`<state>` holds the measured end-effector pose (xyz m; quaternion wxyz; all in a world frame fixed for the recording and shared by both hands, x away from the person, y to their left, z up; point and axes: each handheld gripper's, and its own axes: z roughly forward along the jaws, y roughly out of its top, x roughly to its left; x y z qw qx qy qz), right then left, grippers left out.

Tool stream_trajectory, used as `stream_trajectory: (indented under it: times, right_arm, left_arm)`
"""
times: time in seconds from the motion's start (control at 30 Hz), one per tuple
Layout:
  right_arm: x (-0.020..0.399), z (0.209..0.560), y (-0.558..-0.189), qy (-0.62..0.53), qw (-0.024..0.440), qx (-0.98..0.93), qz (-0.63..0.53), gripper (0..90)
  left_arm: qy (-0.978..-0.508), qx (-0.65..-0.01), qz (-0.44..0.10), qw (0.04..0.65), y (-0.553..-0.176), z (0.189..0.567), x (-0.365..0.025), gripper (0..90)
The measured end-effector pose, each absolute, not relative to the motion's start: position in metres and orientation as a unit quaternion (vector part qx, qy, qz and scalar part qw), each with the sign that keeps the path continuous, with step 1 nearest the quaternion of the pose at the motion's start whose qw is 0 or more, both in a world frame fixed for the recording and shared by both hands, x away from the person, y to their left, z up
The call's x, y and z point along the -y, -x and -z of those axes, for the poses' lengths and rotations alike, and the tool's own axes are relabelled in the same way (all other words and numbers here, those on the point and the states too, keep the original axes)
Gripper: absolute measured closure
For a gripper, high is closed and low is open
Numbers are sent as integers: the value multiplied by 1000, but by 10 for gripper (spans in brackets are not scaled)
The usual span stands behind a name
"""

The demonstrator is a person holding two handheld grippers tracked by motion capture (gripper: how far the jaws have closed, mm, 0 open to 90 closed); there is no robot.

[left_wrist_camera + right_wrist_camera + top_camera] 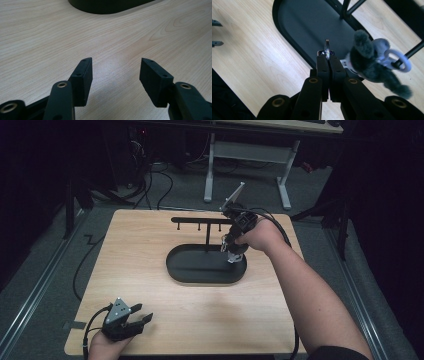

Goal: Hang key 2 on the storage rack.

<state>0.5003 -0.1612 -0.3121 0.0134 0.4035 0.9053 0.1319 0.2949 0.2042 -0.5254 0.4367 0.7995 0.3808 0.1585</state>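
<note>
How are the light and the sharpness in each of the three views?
High view: dim, dark surroundings, light wooden table evenly lit. Left gripper view: sharp wood grain, soft shadow under the open left hand-held gripper. Right gripper view: bluish tint, small silver key ring glints, grey plush toy slightly soft.

Lab or workshop, wooden table [150, 270], desk frame [247, 157], floor cables [160, 180]

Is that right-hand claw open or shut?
Shut. The right gripper has its jaws pressed together on a metal key ring, with a grey plush toy dangling beside it.
</note>
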Motion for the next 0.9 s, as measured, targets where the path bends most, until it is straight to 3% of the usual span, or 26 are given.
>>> stream_trajectory:
  times: [0.9]
  right_arm:
    - [154,313,-535,-417,26,-898,-141,889]
  left_arm:
    - [-803,-379,-158,432,-294,526,-204,446]
